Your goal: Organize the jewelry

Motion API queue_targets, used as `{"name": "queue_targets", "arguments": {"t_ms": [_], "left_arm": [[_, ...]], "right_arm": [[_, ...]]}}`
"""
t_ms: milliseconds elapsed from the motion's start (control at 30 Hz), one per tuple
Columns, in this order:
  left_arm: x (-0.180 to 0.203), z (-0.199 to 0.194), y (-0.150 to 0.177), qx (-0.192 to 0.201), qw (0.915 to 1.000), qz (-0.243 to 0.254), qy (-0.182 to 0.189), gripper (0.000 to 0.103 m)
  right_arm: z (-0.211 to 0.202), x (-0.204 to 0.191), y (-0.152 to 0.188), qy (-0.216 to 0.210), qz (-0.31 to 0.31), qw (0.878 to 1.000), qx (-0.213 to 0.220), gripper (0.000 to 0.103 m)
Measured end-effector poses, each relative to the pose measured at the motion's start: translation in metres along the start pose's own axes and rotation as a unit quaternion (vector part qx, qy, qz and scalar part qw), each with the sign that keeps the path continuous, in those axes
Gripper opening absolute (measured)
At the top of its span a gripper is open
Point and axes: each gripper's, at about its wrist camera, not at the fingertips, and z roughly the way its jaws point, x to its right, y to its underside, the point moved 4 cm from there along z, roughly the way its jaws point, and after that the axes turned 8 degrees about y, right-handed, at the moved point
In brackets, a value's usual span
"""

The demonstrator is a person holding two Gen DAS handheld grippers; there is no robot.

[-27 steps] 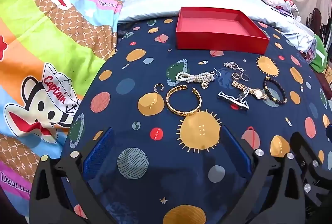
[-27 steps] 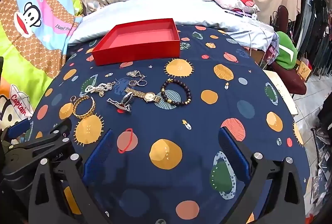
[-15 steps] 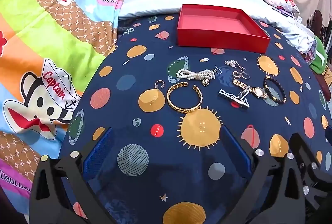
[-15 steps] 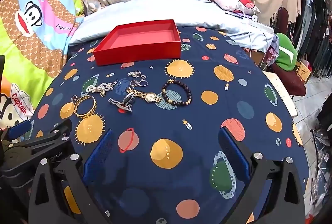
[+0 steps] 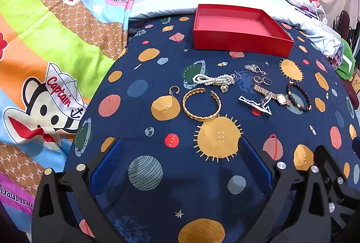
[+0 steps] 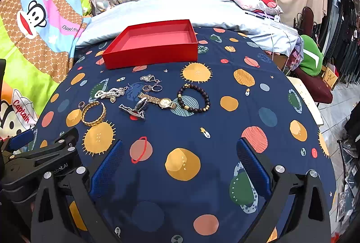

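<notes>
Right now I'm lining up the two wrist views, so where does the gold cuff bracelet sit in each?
Left wrist: gold cuff bracelet at centre, just above the big printed sun.
Right wrist: gold cuff bracelet at left of centre, above the left gripper's black body.
Shared landmark: the red box, beyond the jewelry in both views.

Both views are bright and evenly lit, colours saturated, with no harsh glare. Light seems to come from overhead, perhaps slightly behind the cameras: soft, diffuse shadows lie on the navy planet-print sheet (image 5: 139,76) just ahead of each tool's blue pads (image 6: 105,169). Focus is sharp across the middle; small print on the planets is readable. Fisheye distortion bows the bed into a dome and bends the edges, where black vignette fills the corners. The hanging clothes (image 6: 344,17) at the right rim look dimmer and slightly smeared.
</notes>
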Motion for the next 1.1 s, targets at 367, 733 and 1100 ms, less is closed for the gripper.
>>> {"name": "queue_targets", "arguments": {"t_ms": [367, 733, 1100], "left_arm": [[-0.002, 0.003, 0.001, -0.005, 1.0000, -0.002, 0.000, 0.098], [-0.002, 0.010, 0.005, -0.011, 0.9999, -0.002, 0.002, 0.098], [-0.002, 0.012, 0.006, -0.015, 0.9999, 0.003, 0.005, 0.098]], "right_arm": [[0.001, -0.001, 0.000, -0.002, -0.001, 1.000, -0.002, 0.098], [0.006, -0.002, 0.005, -0.003, -0.002, 1.000, -0.007, 0.098], [0.008, -0.003, 0.005, -0.004, -0.003, 1.000, -0.010, 0.098]]}}
